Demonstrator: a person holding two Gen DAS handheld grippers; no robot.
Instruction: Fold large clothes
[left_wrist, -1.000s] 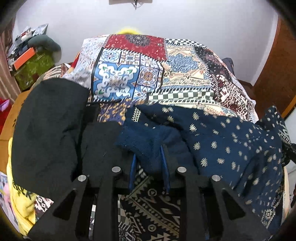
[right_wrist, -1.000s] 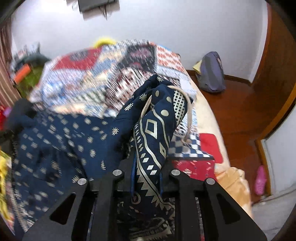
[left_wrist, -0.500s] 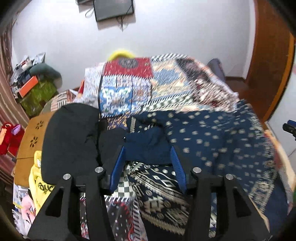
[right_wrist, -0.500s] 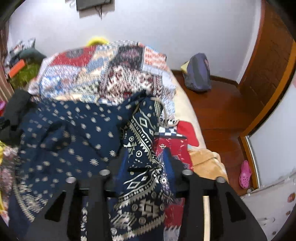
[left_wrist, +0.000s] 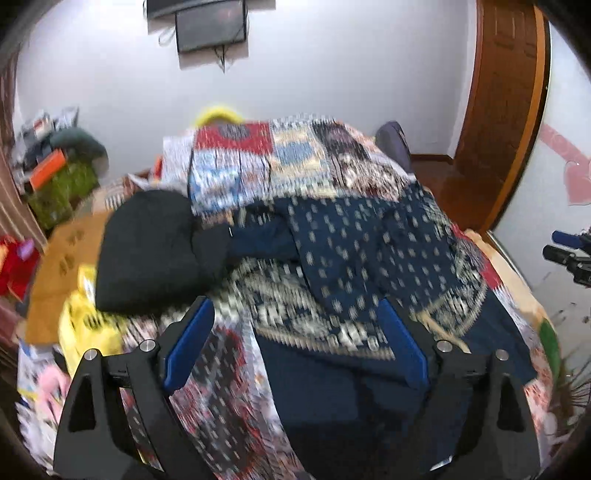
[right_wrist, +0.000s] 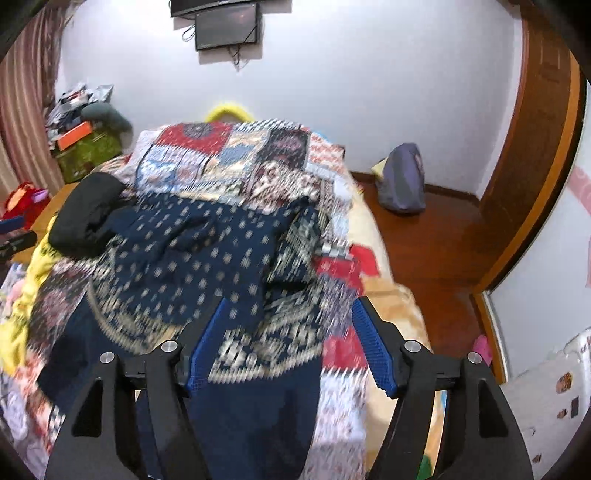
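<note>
A navy garment with cream dots and a patterned border (left_wrist: 362, 258) lies spread and folded over on the bed; it also shows in the right wrist view (right_wrist: 207, 251). My left gripper (left_wrist: 295, 343) is open and empty, raised above its near left part. My right gripper (right_wrist: 288, 339) is open and empty, raised above its near right border. Both views are blurred by motion.
A patchwork quilt (left_wrist: 280, 162) covers the far bed. A black garment (left_wrist: 147, 247) and a yellow one (left_wrist: 85, 328) lie at the left. A cluttered shelf (right_wrist: 81, 140) stands far left. A grey bag (right_wrist: 402, 181) sits on the wooden floor at the right, near a wooden door (right_wrist: 543, 147).
Both grippers have let go of the navy garment and opened wide. Both have drawn back and up from the bed, so the garment now lies flat and further off.
</note>
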